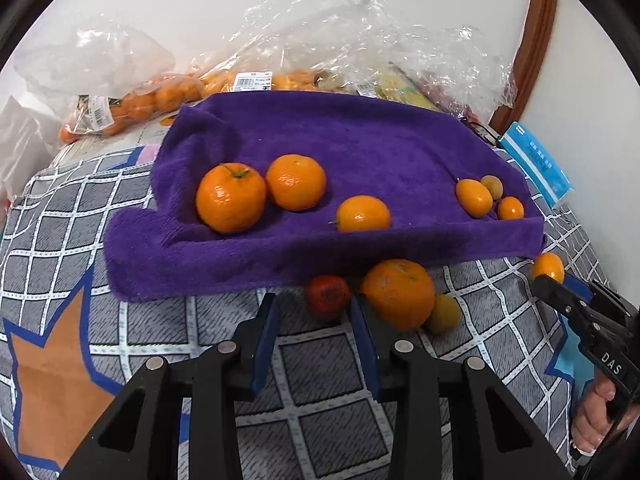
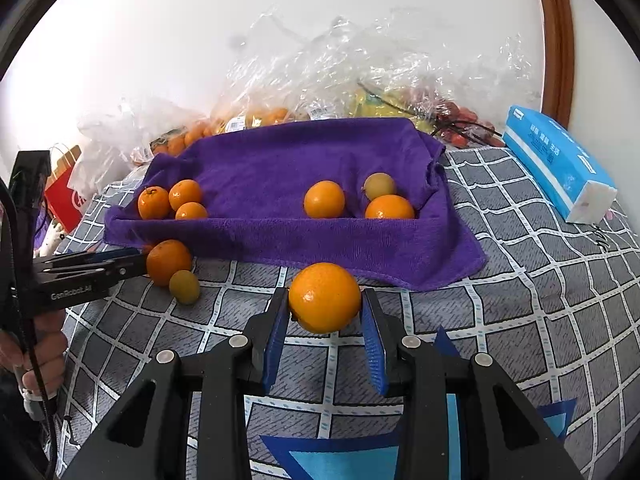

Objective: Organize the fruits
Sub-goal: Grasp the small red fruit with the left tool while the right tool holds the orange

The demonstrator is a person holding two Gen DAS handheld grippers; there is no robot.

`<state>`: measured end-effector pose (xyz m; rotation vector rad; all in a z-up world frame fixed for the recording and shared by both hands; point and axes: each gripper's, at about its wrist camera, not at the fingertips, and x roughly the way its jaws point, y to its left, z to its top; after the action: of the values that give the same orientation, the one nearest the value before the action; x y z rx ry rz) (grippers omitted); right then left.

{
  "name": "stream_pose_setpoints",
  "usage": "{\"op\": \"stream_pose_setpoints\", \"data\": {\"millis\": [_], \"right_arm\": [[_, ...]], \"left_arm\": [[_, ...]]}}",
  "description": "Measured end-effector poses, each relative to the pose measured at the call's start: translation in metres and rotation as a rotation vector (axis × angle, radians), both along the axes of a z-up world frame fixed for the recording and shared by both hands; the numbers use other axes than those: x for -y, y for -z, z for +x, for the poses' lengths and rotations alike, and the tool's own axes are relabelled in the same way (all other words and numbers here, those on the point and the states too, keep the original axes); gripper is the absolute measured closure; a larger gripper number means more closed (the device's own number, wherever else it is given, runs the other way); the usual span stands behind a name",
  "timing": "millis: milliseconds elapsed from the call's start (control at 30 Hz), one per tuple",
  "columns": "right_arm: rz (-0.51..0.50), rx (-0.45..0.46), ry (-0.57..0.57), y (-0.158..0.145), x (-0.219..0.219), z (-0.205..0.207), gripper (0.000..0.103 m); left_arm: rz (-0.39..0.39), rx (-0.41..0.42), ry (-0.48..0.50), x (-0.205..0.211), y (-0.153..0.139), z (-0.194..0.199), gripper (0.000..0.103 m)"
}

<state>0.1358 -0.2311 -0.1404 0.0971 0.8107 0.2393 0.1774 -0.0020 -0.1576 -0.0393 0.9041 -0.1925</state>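
Purple terry towel (image 2: 280, 184) lies spread on a grey checked bedcover (image 2: 540, 280), and six citrus fruits sit on it in two clusters. At its left end are three mandarins (image 2: 154, 202); at its right end are two small orange fruits and one dull yellow-green one (image 2: 380, 185).

On the bedcover at the towel's near edge lie three more: a large orange (image 1: 398, 294), a small yellow-green fruit (image 1: 444, 314) touching it, and a small red fruit (image 1: 327, 296).

The left gripper (image 1: 316, 312) has its blue pads on either side of that red fruit; whether they press on it I cannot tell.

The right gripper (image 2: 325, 304) is closed on an orange (image 2: 325, 298), held just above the bedcover near the towel's front edge.

Behind the towel, against the white wall, clear plastic bags (image 2: 320, 64) hold more mandarins; their white barcode labels are too small to read.

One blue tissue pack (image 2: 556, 160) lies at the right, its writing illegible. "GenRobot.AI" and "DAS" are printed on the grippers.
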Motion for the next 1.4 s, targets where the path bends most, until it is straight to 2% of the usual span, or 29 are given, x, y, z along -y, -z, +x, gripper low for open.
{"op": "stream_pose_setpoints", "data": {"millis": [300,567,967,1033,1400], "right_arm": [[-0.007,-0.013,-0.01,0.001,-0.004,0.001,0.067],[0.004,-0.015,-0.014,0.001,-0.004,0.002,0.067],[0.008,-0.024,-0.015,0.002,-0.006,0.004,0.067],[0.009,-0.025,-0.015,0.002,-0.006,0.004,0.067],[0.017,-0.012,-0.016,0.001,-0.005,0.002,0.067]], "left_arm": [[0.027,0.027,0.006,0.01,0.005,0.001,0.07],[-0.061,0.032,0.009,0.001,0.003,-0.001,0.076],[-0.035,0.023,0.008,0.004,0.006,0.0,0.076],[-0.03,0.027,0.006,0.005,0.005,0.0,0.079],[-0.073,0.046,0.01,0.0,0.001,-0.005,0.079]]}}
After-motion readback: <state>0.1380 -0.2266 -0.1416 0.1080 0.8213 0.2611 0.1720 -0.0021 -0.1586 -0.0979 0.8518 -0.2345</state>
